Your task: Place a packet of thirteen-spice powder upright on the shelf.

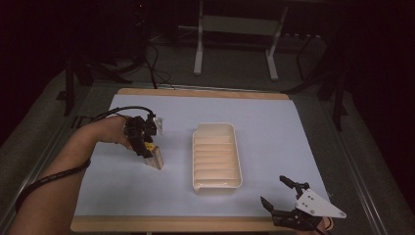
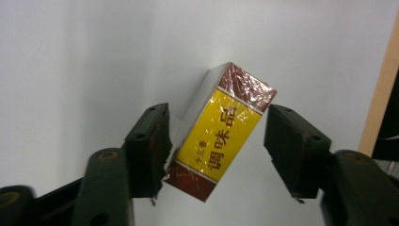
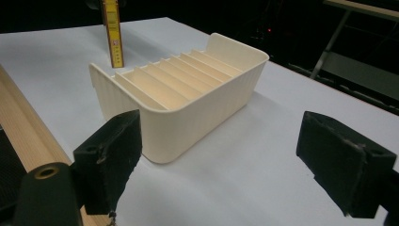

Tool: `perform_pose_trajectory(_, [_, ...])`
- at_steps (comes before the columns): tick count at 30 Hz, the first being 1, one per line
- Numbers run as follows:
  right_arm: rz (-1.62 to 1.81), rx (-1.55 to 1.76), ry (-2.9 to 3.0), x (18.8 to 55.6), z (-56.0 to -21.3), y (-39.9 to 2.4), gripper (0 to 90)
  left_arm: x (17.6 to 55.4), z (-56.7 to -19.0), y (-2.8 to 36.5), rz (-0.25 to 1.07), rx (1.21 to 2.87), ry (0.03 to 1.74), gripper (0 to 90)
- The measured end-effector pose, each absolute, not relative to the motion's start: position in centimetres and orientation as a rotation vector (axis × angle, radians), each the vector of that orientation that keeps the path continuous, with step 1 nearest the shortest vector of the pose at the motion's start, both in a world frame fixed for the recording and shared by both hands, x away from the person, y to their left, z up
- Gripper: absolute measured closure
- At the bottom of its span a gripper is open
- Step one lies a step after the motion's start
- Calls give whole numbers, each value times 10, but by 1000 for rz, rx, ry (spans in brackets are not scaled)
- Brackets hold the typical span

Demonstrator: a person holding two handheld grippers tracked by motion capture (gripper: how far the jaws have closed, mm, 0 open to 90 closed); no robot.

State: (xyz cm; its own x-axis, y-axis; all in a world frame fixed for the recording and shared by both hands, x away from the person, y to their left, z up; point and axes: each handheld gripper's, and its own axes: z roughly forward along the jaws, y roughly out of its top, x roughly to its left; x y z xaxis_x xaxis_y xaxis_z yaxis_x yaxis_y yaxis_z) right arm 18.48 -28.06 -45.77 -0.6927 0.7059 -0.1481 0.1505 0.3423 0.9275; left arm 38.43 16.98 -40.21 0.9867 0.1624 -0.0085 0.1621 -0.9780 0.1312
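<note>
Dark room surrounds a wooden table (image 1: 205, 93) covered by a pale blue sheet (image 1: 274, 127). Left hand (image 1: 105, 131), at left of centre, angles the left gripper (image 2: 214, 141) down over the seasoning box (image 2: 221, 129): jaws half-closed, one pad touching, the other apart. Box is yellow and maroon, foil-wrapped. Right gripper (image 1: 280, 193), lower right, stands wide, empty, facing the cream ribbed tray (image 3: 188, 89).

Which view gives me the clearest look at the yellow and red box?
The left gripper view: the box lies close up between the jaws, label readable. The high view shows it small and dim under the left gripper. The right gripper view shows a narrow yellow strip beyond the tray.
</note>
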Motion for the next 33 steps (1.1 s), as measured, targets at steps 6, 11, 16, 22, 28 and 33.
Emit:
perform_pose_trajectory(6, [1348,749,2072,185,-458,-281,148,384,-412,163,-1,3059,183,516])
perform_pose_trajectory(11, [1349,750,2071,186,-458,-281,148,384,-410,160,41,3081,149,622])
perform_pose_trajectory(16, [1352,750,2070,186,-458,-281,148,384,-403,159,28,3066,183,650])
perform_pose_trajectory(22, [1361,752,2068,186,-458,-282,148,383,-392,155,-14,3079,246,664])
perform_pose_trajectory(28, [1362,752,2072,186,-457,-283,149,386,-378,151,15,3036,351,672])
perform_pose_trajectory(33, [1364,760,2073,186,-457,-283,151,389,-367,148,-24,3011,389,676])
